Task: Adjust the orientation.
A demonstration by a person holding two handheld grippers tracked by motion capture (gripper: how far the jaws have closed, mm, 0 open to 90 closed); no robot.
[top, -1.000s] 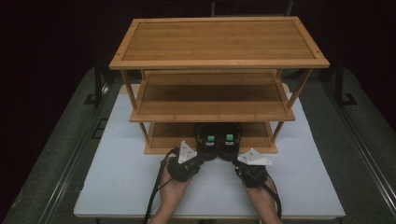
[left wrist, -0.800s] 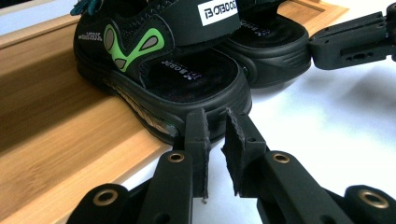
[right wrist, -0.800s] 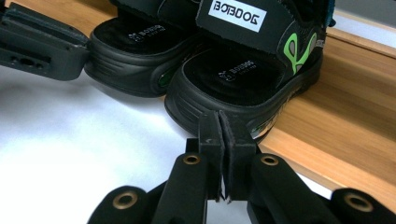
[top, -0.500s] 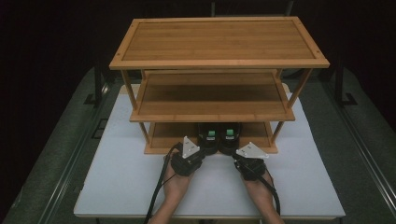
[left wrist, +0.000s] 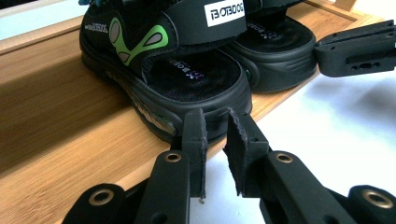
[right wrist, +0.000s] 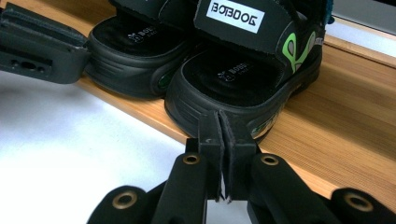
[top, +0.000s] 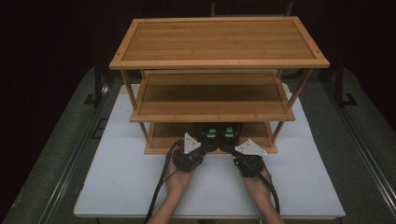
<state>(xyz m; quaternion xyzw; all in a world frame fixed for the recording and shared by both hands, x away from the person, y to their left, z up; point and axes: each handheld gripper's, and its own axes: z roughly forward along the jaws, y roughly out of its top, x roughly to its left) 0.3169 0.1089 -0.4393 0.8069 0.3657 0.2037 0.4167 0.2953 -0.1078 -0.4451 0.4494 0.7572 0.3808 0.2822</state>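
Observation:
Two black sandals with green marks stand side by side at the front edge of the rack's bottom shelf [top: 163, 135], heels toward me. My left gripper [top: 204, 145] [left wrist: 215, 126] has its tips at the heel of the left sandal [top: 210, 134] [left wrist: 187, 74]. Its jaws have just been opening and stand a little apart, with nothing between them. The right gripper [top: 233, 148] [right wrist: 219, 122] is shut, pads together, tips against the heel of the right sandal [top: 230, 134] [right wrist: 233, 74]. A black jaw of each gripper shows at the edge of the other's view.
The three-tier bamboo rack [top: 219, 63] stands on a white table [top: 116, 177]. Its middle and top shelves overhang the sandals. Dark floor and metal rails [top: 79, 154] flank the table on both sides.
Both hands have edged a little toward the rack. The sandals sit slightly deeper on the bottom shelf than a second ago.

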